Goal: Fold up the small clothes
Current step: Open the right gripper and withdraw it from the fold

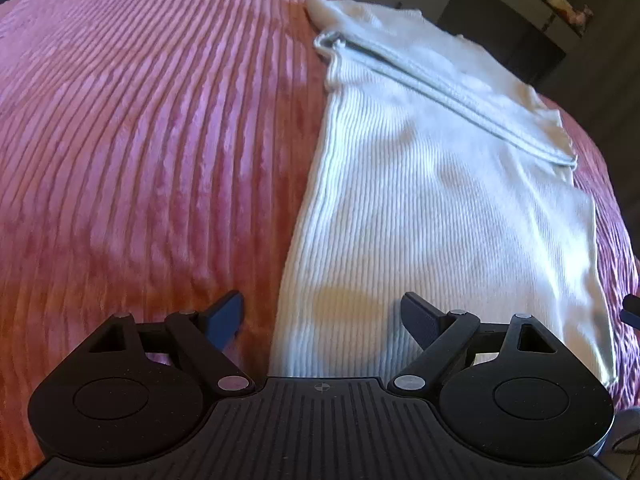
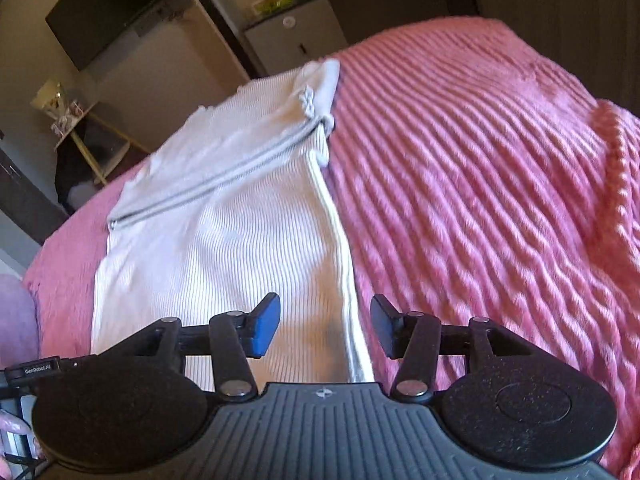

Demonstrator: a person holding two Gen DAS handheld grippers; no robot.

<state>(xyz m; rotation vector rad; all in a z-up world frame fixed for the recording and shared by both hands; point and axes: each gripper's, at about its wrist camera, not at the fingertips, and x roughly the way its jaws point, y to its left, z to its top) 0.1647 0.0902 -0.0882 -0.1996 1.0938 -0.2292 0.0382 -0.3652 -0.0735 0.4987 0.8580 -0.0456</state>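
A white ribbed garment [image 1: 440, 200] lies flat on a pink ribbed blanket [image 1: 140, 140], folded into a long strip with a grey-edged hem across its far part. My left gripper [image 1: 322, 318] is open, just above the garment's near left edge, holding nothing. In the right wrist view the same garment [image 2: 240, 220] lies left of centre on the blanket [image 2: 480, 200]. My right gripper [image 2: 325, 326] is open over the garment's near right edge, holding nothing.
The blanket covers a bed. Beyond its far edge stand dark and white cabinets [image 2: 292, 32], a small side table with items [image 2: 72, 120] and a wall screen [image 2: 116, 4]. A lilac cloth [image 2: 16, 312] lies at the left.
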